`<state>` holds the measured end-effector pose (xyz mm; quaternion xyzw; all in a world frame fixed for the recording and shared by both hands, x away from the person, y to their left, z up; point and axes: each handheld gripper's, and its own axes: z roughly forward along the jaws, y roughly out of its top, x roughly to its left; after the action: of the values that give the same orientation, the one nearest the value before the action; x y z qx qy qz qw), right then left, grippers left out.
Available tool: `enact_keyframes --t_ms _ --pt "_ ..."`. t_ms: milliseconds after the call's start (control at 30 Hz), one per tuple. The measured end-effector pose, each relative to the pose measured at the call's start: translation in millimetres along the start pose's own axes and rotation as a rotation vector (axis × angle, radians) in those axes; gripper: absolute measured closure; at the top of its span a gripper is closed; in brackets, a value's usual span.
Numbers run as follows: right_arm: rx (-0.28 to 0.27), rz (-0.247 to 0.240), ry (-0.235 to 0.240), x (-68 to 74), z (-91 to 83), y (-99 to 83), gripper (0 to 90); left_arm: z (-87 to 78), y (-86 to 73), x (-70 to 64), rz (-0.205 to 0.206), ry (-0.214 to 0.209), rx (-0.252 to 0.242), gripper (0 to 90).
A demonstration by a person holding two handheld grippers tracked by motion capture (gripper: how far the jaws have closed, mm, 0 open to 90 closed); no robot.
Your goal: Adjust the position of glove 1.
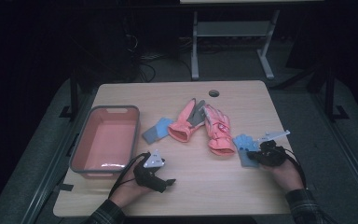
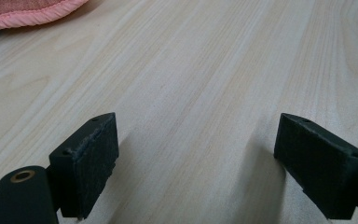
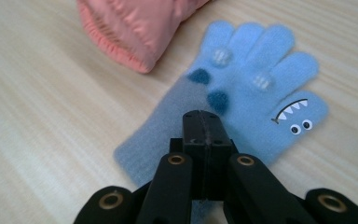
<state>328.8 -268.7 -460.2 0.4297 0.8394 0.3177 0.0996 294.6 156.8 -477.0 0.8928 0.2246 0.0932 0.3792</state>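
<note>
right hand-held gripper: jaws pressed together on blue glove, 4 o'clock on bench | left hand-held gripper: jaws wide apart, holding nothing, over bare wood at 7 o'clock

Blue glove's cuff under the right claw; pink glove cut off at the frame edge.

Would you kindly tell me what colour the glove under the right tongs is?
Light blue glove with a greyer cuff, dark blue spots and a monster face, clearest in the right gripper view.
</note>
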Motion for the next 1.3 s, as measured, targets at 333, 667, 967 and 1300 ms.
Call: enact_keyframes --t_ms 333,667,967,1300 --pt "0.014 -0.024 0.024 14.0 -9.0 -11.7 89.9 0.5 -0.3 0.0 0.000 0.001 -0.007 12.9" --pt "0.023 -0.057 0.072 35.1 -15.4 -23.4 89.9 0.6 -0.3 0.0 0.000 0.001 -0.007 12.9" --pt "0.034 -0.119 0.138 54.9 -17.4 -29.5 89.9 0.6 -0.4 0.0 0.000 0.001 -0.008 12.9" --pt "0.046 -0.165 0.185 71.6 -11.0 -24.6 89.9 0.8 -0.4 -0.3 -0.004 0.001 -0.012 12.9"
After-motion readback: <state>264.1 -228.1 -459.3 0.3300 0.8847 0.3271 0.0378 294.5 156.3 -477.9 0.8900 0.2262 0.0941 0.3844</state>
